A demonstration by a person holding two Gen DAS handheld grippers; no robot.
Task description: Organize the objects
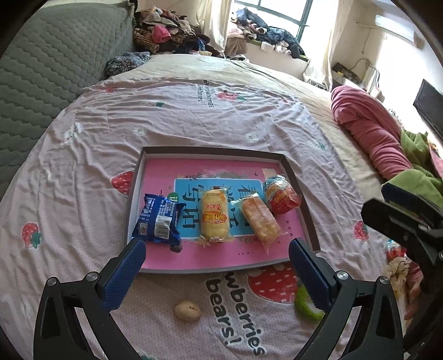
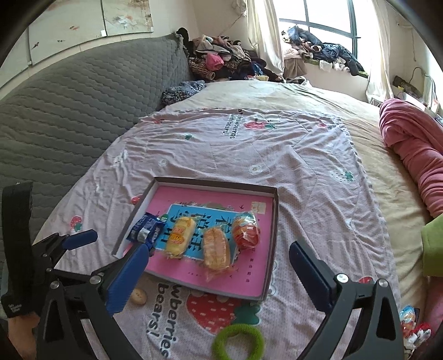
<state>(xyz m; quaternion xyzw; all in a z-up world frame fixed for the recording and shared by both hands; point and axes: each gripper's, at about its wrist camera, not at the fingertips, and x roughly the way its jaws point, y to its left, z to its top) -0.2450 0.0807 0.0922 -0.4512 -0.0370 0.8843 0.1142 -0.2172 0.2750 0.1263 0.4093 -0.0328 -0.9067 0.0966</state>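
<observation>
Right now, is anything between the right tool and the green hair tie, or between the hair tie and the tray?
Nothing visible. The hair tie lies on the sheet just below the open right tool, and bare sheet separates it from the tray.

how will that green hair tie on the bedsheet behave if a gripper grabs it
The green hair tie looks like a fuzzy fabric loop, so it will probably squash and flop rather than hold its shape. It seems light and grippy, not slippery. Lying flat on the bedsheet, it is unlikely to roll.

Daylit window (image 2: 318, 25) behind a bed (image 2: 277, 144) with grey quilted headboard (image 2: 69, 97).
</observation>
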